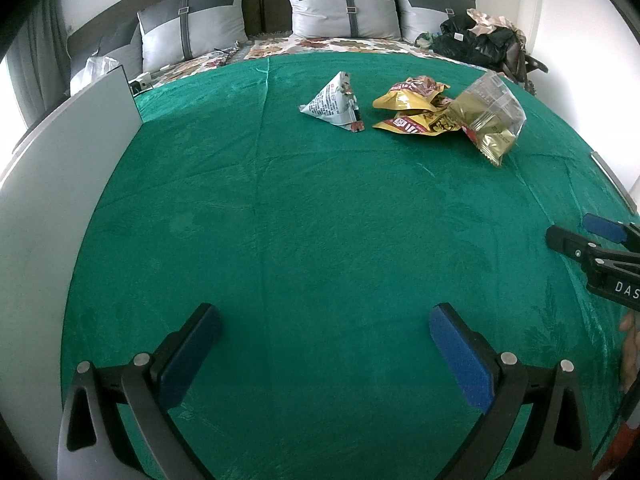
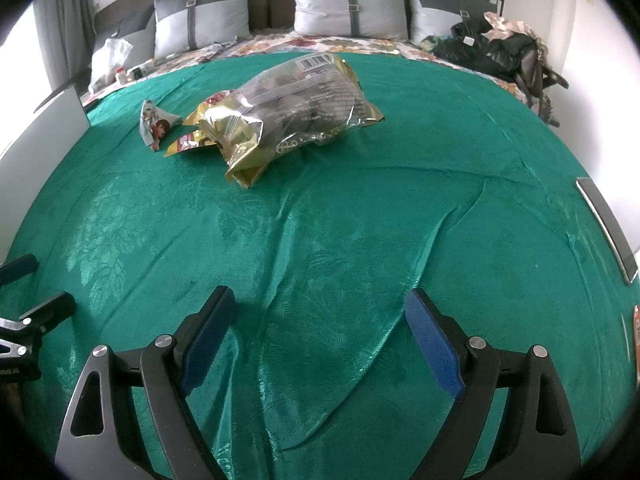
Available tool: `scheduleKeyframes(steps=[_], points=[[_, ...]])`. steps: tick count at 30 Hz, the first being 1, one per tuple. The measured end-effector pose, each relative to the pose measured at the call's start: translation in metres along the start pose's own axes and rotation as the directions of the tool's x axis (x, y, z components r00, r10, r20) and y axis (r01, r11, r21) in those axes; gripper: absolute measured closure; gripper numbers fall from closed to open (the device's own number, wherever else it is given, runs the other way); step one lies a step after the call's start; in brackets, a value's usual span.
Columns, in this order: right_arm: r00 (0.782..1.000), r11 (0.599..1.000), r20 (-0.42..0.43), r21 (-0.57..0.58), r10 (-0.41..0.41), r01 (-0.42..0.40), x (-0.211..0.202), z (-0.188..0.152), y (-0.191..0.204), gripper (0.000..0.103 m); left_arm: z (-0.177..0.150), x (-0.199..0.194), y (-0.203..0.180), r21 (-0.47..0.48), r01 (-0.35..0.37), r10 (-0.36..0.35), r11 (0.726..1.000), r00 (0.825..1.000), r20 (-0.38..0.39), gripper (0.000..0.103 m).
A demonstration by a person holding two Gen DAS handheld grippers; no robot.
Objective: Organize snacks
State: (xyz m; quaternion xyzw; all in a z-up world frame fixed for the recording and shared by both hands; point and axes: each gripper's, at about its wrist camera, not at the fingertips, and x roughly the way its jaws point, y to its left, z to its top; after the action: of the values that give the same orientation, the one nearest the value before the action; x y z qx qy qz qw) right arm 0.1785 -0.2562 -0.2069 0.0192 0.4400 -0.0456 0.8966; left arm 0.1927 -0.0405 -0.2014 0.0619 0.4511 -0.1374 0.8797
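Observation:
Snacks lie in a cluster on the green cloth [image 1: 280,220] far ahead of both grippers. A white pyramid-shaped packet [image 1: 334,104] [image 2: 154,124] sits leftmost. Beside it are yellow-and-red packets [image 1: 412,108] [image 2: 186,142], partly under a large clear-and-gold bag [image 1: 488,116] [image 2: 296,104]. My left gripper [image 1: 324,344] is open over bare cloth, nothing between its blue pads. My right gripper [image 2: 320,336] is also open and empty, over a wrinkled stretch of cloth [image 2: 320,240]. In the left wrist view the right gripper [image 1: 584,236] shows at the right edge.
A white panel [image 1: 60,184] [image 2: 44,128] stands along the left edge of the cloth. A grey strip [image 2: 606,228] lies at the right edge. Grey pillows [image 1: 344,4] line the headboard. Dark clothes and a bag [image 1: 484,40] are piled at the far right.

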Motion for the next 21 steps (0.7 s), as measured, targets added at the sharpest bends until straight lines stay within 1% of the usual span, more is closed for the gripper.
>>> scheduleKeyframes(steps=[21], points=[[1.000, 1.000, -0.002, 0.001, -0.006, 0.006, -0.0017, -0.0020, -0.0056, 0.011, 0.0010, 0.0007, 0.0010, 0.001, -0.001, 0.001, 1.000, 1.000, -0.001, 0.000]])
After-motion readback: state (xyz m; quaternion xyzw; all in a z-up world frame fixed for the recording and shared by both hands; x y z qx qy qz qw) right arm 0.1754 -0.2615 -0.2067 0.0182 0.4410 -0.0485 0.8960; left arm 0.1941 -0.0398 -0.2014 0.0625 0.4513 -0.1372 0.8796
